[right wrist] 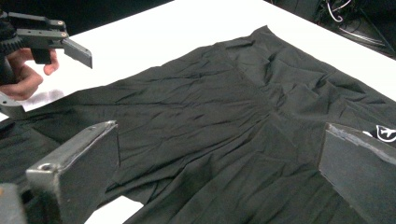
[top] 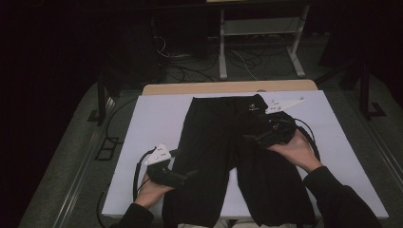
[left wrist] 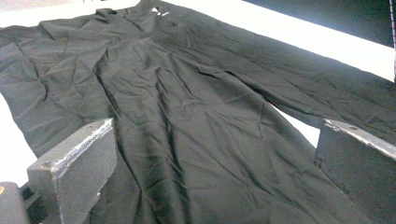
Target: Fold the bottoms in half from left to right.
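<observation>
On the white table (top: 152, 118) | black shorts (top: 223, 147) spread flat, waistband far, legs toward the person | left gripper (top: 183, 176) over the left leg's outer edge, jaws wide apart, empty | right gripper (top: 252, 138) above the right leg near the waistband, jaws wide apart, empty

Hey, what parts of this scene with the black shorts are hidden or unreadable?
- High view: the hems of the black shorts run off the bottom edge, behind the sleeves.
- High view: right claw blends into the dark cloth; its opening is unclear there.
- Right gripper view: the white logo is cut by the edge and too small to read.
</observation>
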### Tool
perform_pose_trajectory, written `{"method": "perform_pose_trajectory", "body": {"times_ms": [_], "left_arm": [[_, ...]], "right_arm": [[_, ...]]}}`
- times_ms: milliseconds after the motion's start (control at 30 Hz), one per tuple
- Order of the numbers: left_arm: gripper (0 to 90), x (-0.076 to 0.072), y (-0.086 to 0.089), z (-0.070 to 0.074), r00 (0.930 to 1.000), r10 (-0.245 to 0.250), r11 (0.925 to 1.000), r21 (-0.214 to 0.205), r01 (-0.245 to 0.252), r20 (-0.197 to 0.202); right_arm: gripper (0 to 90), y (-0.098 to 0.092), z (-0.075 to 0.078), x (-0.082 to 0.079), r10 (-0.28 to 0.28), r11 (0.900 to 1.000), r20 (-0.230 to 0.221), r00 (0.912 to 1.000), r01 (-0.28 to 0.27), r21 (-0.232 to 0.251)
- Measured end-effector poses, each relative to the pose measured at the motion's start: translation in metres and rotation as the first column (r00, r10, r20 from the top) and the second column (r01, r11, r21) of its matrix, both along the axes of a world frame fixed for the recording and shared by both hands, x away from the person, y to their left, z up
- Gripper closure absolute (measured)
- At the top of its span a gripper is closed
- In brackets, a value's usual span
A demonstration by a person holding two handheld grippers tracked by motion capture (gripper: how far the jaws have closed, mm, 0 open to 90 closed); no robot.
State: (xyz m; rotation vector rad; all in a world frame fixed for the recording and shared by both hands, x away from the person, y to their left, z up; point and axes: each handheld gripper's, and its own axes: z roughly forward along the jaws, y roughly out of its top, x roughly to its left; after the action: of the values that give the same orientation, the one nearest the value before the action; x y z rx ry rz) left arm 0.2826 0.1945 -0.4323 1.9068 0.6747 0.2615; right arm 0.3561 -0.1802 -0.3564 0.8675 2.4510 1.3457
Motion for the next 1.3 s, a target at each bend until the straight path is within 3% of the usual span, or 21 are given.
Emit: {"method": "perform_pose_trajectory", "body": {"times_ms": [967,1300], "left_arm": [[0.0,-0.001,0.000,0.000,1.0000,-0.001,1.0000,0.000,0.001,-0.001],[0.0,-0.001,0.000,0.001,1.0000,0.002,1.0000,-0.002,-0.002,-0.002]], "right_arm": [[0.0,0.045,0.014,0.041,0.009,0.9990,0.006,0.9999,-0.009,-0.043],[0.0,0.068,0.021,0.064,0.020,0.9985,0.009,0.9998,-0.020,-0.051]]}}
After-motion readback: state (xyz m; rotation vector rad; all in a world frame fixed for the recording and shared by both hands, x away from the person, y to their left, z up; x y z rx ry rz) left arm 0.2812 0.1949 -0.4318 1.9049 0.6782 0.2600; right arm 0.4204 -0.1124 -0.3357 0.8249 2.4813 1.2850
